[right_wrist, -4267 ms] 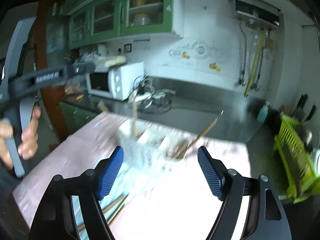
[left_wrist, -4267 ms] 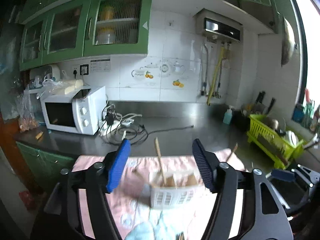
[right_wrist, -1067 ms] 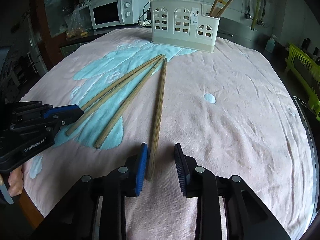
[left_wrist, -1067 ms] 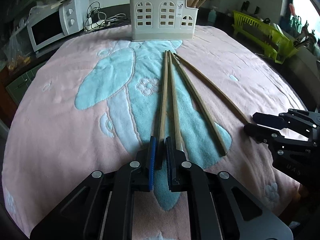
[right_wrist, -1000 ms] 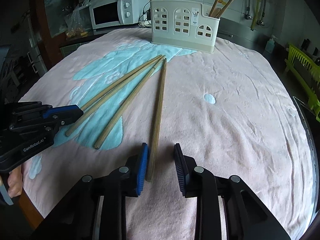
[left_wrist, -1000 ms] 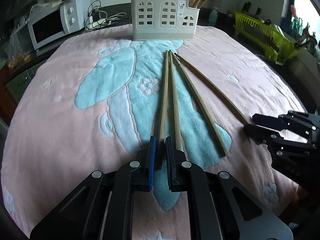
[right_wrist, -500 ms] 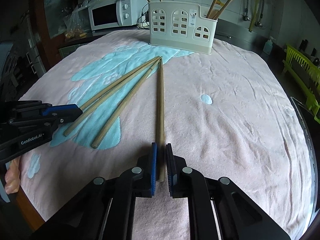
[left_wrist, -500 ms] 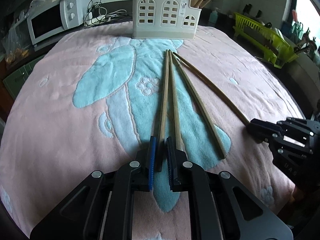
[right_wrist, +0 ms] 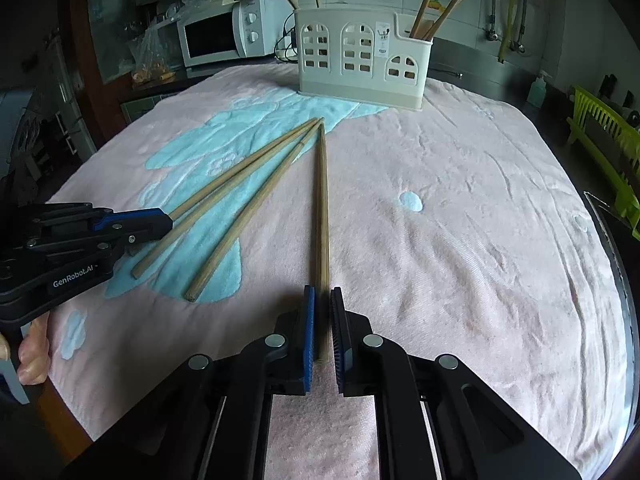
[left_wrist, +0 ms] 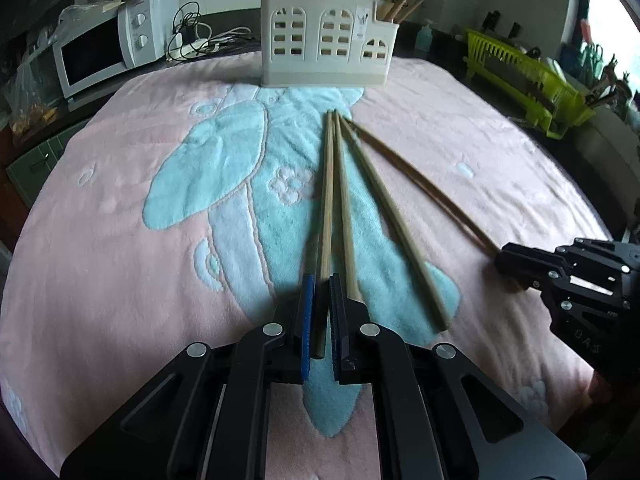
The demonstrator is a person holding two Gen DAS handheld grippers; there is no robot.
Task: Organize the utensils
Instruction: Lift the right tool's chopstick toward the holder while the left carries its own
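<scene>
Several long wooden chopsticks lie fanned on a pink and blue towel (left_wrist: pixel 120 208). My left gripper (left_wrist: pixel 321 280) is shut on the near end of the leftmost chopstick (left_wrist: pixel 326 200); two others (left_wrist: pixel 384 216) lie loose just to its right. My right gripper (right_wrist: pixel 322 292) is shut on the near end of the rightmost chopstick (right_wrist: pixel 321 208); it also shows in the left wrist view (left_wrist: pixel 504 260). A cream utensil holder (left_wrist: pixel 326 50) with arched cut-outs stands at the far side of the towel (right_wrist: pixel 460 208) and holds several upright sticks; it also shows in the right wrist view (right_wrist: pixel 360 56).
A white microwave (left_wrist: pixel 100 56) and a tangle of cables (left_wrist: pixel 200 38) stand at the back left. A lime-green dish rack (left_wrist: pixel 524 80) sits at the right on the dark counter. The left gripper's body (right_wrist: pixel 72 240) lies at the towel's left edge.
About a second ago my right jaws stood apart around the chopstick end; they have since shut on it. My left gripper has stayed shut on its chopstick.
</scene>
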